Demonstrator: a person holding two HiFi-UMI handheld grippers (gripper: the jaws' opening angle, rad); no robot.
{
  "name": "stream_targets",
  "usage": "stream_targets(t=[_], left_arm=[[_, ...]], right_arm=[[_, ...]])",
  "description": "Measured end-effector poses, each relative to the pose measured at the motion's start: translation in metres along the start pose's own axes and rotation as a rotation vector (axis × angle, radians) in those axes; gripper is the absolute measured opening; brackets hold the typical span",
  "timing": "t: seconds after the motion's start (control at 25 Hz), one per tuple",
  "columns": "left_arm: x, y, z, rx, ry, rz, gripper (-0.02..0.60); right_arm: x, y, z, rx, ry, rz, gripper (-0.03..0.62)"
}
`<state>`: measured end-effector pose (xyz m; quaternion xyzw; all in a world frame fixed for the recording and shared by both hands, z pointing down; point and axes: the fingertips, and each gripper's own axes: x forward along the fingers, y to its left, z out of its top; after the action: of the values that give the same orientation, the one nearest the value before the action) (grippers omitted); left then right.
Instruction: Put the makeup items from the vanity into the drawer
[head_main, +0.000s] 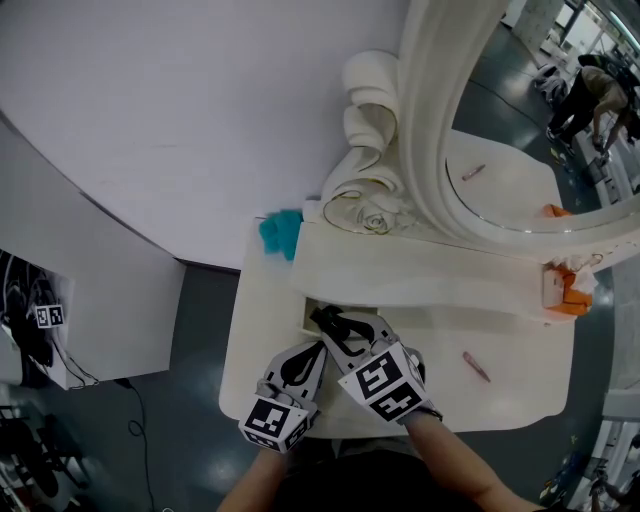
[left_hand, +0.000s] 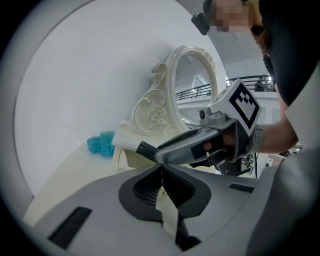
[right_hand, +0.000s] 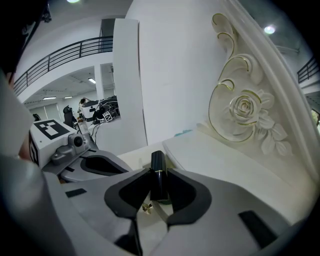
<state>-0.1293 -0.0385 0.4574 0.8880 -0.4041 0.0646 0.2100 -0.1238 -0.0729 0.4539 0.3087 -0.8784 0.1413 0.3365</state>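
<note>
1. My right tongs (right_hand: 159, 171) are clamped on a black lipstick tube (right_hand: 157, 161) with a thin gold band. It stands nearly upright between the two pads, its cap poking out past the tips.
2. In the head view those tongs reach over the open drawer (head_main: 309, 312) at the left end of the raised shelf below the mirror (head_main: 520, 150). The lipstick is held just above the drawer's opening; I cannot tell whether it touches anything inside.
3. My left tongs (left_hand: 161, 171) are closed with the pads touching and nothing between them. They hang just left of the right tongs, over the near edge of the bench (head_main: 255, 340).
4. A thin pink stick (head_main: 476, 366) lies on the bench to the right, well apart from both tongs.
5. A teal thing (head_main: 280, 232) sits at the far left corner of the bench, beside the carved rose of the mirror frame.
6. An orange thing (head_main: 572, 290) rests at the far right end, by the shelf.
</note>
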Motion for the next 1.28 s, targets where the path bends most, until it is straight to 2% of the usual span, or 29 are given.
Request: stream_targets(t=[1.28], left_arm=[[-0.005, 0.009, 0.001, -0.009, -0.004, 0.018, 0.015]], right_arm=[[0.012, -0.002, -0.002, -0.047, 0.043, -0.021, 0.112]])
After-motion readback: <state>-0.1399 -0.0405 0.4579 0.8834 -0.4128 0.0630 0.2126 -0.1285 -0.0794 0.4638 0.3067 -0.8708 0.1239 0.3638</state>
